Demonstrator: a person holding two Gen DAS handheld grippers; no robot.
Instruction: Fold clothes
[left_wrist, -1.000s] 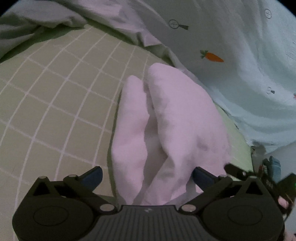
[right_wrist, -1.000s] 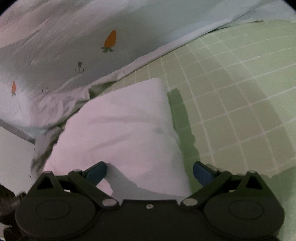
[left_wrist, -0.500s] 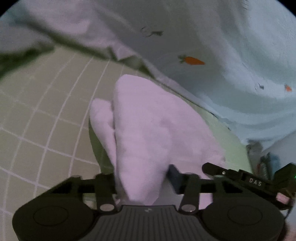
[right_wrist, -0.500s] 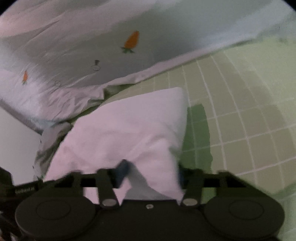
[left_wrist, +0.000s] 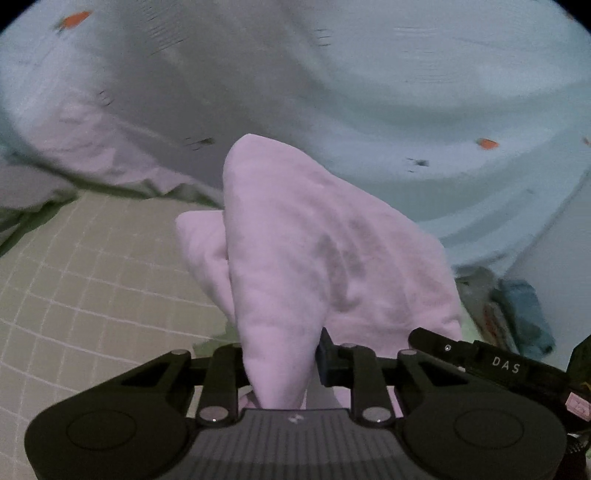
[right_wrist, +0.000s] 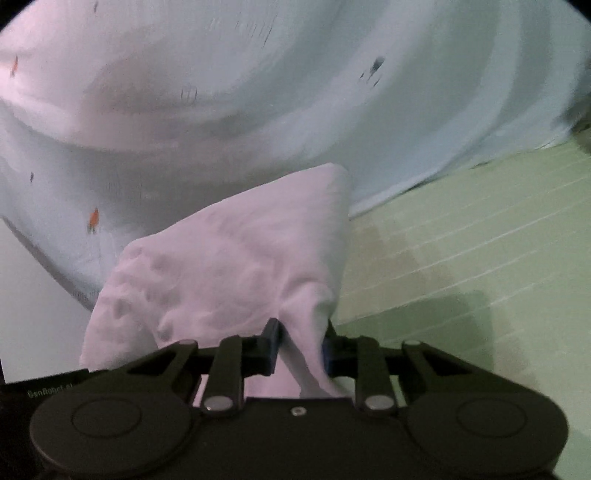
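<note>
A folded pale pink garment (left_wrist: 306, 251) is held up off the green checked bed sheet (left_wrist: 92, 266). My left gripper (left_wrist: 280, 354) is shut on one end of it, the cloth bunched between the jaws. My right gripper (right_wrist: 299, 347) is shut on the other end of the same pink garment (right_wrist: 236, 258), which rises in front of the camera. The tip of the right gripper shows at the lower right of the left wrist view (left_wrist: 480, 354).
A pale blue quilt with small carrot prints (left_wrist: 369, 92) is heaped behind the garment; it also fills the top of the right wrist view (right_wrist: 258, 92). The green checked sheet (right_wrist: 461, 251) lies to the right. Some clutter (left_wrist: 517, 306) sits off the bed edge.
Both grippers went from open around the folded garment lying on the bed to shut on it. The garment has been lifted and the views tilt up toward the quilt.
</note>
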